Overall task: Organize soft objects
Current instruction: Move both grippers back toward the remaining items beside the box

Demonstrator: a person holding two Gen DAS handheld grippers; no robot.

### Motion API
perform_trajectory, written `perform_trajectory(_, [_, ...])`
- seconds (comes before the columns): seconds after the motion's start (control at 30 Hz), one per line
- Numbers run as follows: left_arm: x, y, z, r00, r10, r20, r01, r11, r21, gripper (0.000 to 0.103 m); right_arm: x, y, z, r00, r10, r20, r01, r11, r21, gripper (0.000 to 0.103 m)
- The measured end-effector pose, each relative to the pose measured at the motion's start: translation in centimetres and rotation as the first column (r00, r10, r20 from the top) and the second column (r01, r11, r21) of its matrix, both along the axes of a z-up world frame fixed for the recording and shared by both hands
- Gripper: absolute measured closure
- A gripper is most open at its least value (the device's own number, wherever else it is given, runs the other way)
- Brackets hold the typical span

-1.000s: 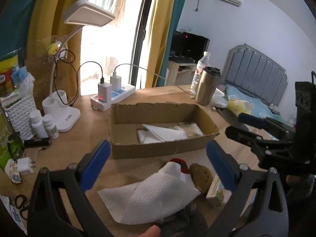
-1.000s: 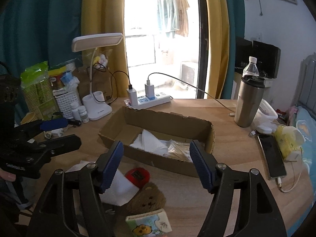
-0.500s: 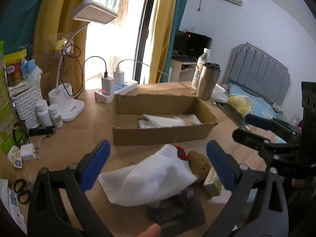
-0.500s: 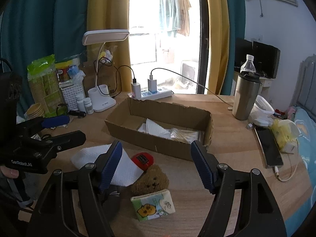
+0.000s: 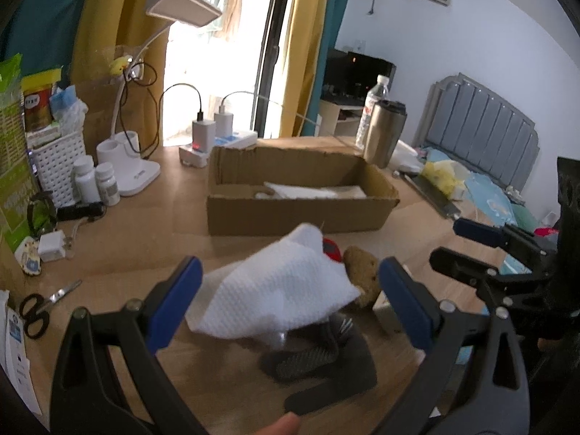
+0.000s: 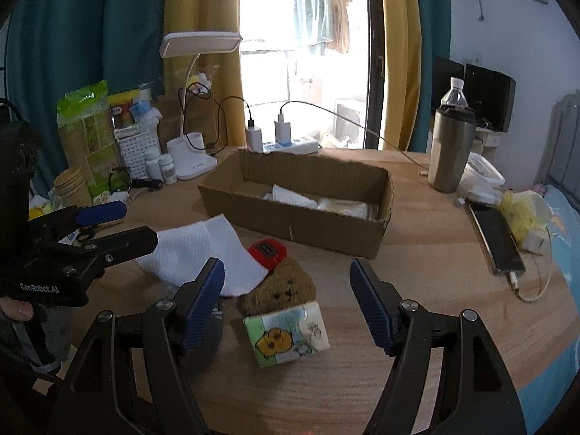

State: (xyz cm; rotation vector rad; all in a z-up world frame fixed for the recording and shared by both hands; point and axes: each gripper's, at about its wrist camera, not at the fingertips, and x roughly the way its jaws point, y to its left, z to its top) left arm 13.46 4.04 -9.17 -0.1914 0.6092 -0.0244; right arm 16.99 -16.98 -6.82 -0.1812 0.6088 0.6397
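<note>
The white textured cloth (image 5: 279,290) drapes over the pile near the table's front edge and hides most of what lies under it. In the left wrist view, only a sliver of the red object (image 5: 331,248) and the rounded top of the brown plush bear (image 5: 360,272) show past the cloth's far edge; a dark grey fabric item (image 5: 322,366) pokes out beneath, too blurred to identify. The right wrist view shows what the left does not: the bear's stitched face (image 6: 281,286), the red object's dark grille, and a small tissue pack printed with a yellow cartoon animal (image 6: 286,333) touching the bear's front.

The left hand-held gripper (image 5: 290,301) has its blue pads wide apart, with the cloth between them but untouched. The right hand-held gripper (image 6: 286,301) also stands open, with the bear and the tissue pack between its fingers, apart from both pads.

Behind the pile sits a shallow brown cardboard box (image 6: 301,217) with white folded cloths inside, its near wall masking their lower parts. Along the table's far edge stand a white desk lamp (image 6: 194,105), a white power strip (image 6: 286,145) and a steel tumbler (image 6: 451,148). A dark phone (image 6: 496,239) lies near the right edge, and black-handled scissors (image 5: 40,308) near the left.
</note>
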Motion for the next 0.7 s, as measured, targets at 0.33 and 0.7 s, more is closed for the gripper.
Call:
perform_trajectory(0.33, [-0.6, -0.1, -2.3, 0.998, 0.006, -0.057, -0.008, 0.999, -0.032, 0.004, -0.4, 0.2, -2.3, 0.999, 0.021, -0.045, -0.021, 1.0, -0.01, 0.028])
perform_trajectory(0.7, [-0.3, -0.4, -4.2, 0.996, 0.031, -0.079, -0.034, 0.999, -0.035, 0.004, 0.3, 0.4, -4.9, 0.996, 0.026, -0.082, -0.028, 0.999, -0.024, 0.028])
